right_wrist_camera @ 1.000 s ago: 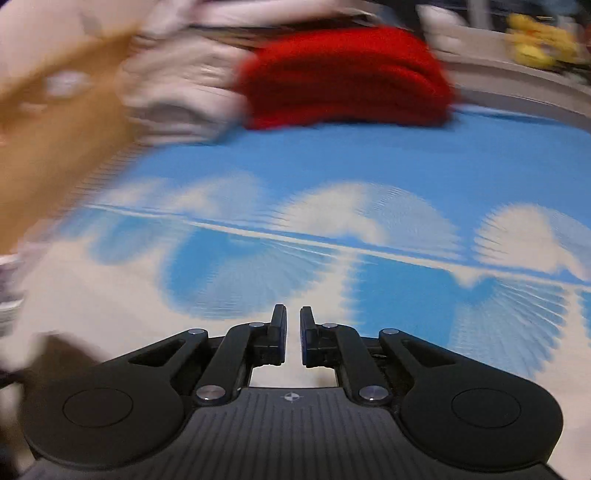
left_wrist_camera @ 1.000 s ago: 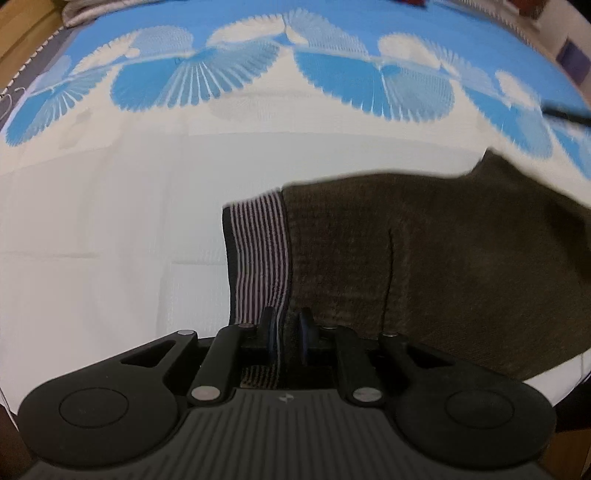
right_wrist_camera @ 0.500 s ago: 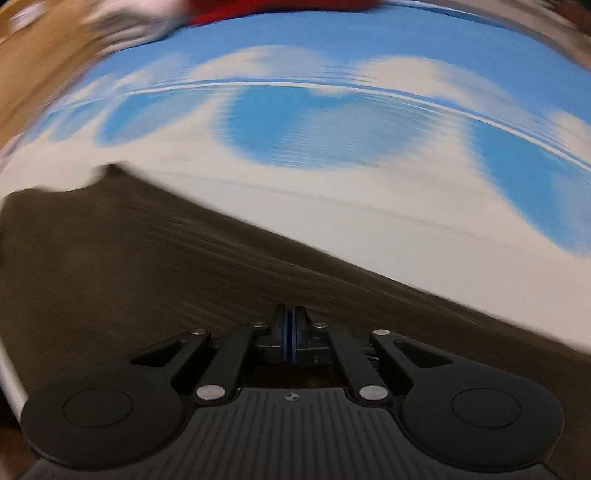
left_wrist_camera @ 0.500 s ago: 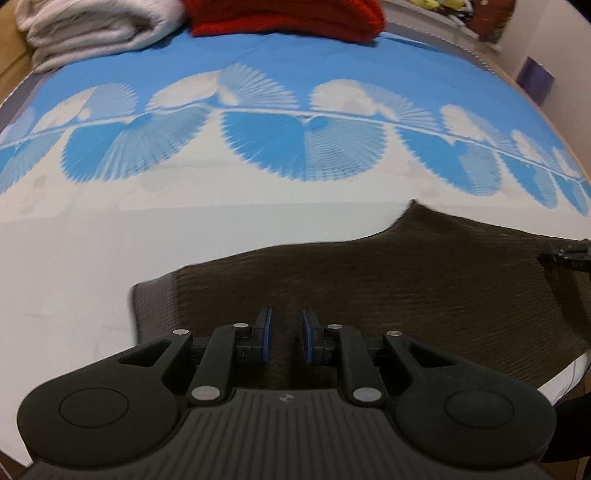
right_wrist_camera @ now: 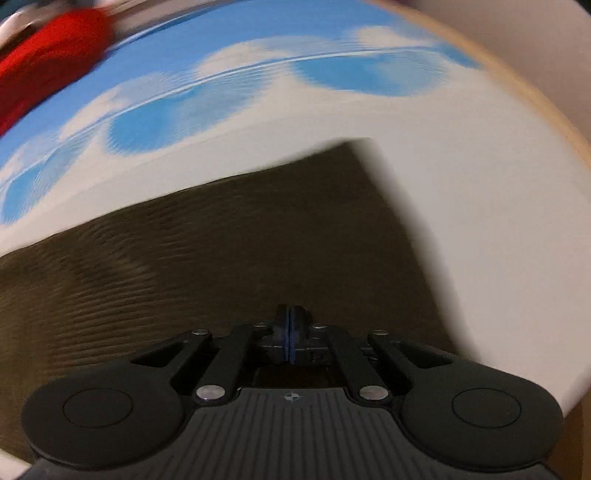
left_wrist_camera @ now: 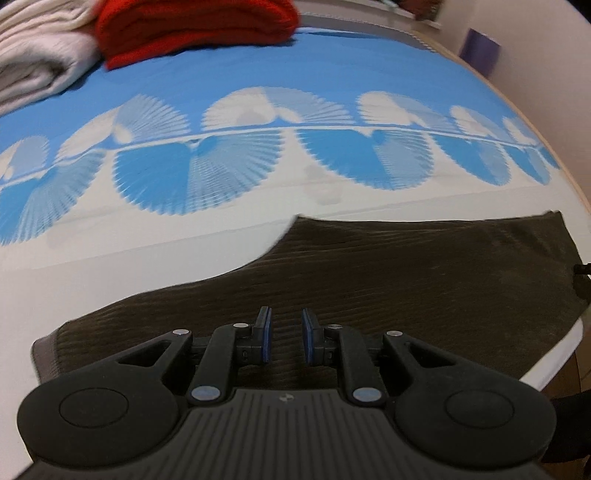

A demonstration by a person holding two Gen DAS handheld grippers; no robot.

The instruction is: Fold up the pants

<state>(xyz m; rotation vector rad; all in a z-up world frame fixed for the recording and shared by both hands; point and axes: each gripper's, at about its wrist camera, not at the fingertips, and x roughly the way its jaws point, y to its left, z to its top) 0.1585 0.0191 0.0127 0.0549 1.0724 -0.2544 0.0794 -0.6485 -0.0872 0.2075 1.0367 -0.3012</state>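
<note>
L gripper (left_wrist_camera: 284,334): fingers parted, blue pads facing w/ clear gap, nothing between, pointing fwd and low. R gripper (right_wrist_camera: 290,338): pads pressed together, no gap visible, view motion-blurred.

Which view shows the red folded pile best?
The left wrist view: the red folded pile lies sharp at the far end of the bed, beside a white bundle. The right wrist view catches only a blurred red smear at its upper left edge.

Plenty of bare bedsheet (left_wrist_camera: 110,280) beyond the pants (left_wrist_camera: 406,277) for either gripper to pass. Only the red stack (left_wrist_camera: 192,26) and white stack (left_wrist_camera: 40,62) at the far edge block anything.
</note>
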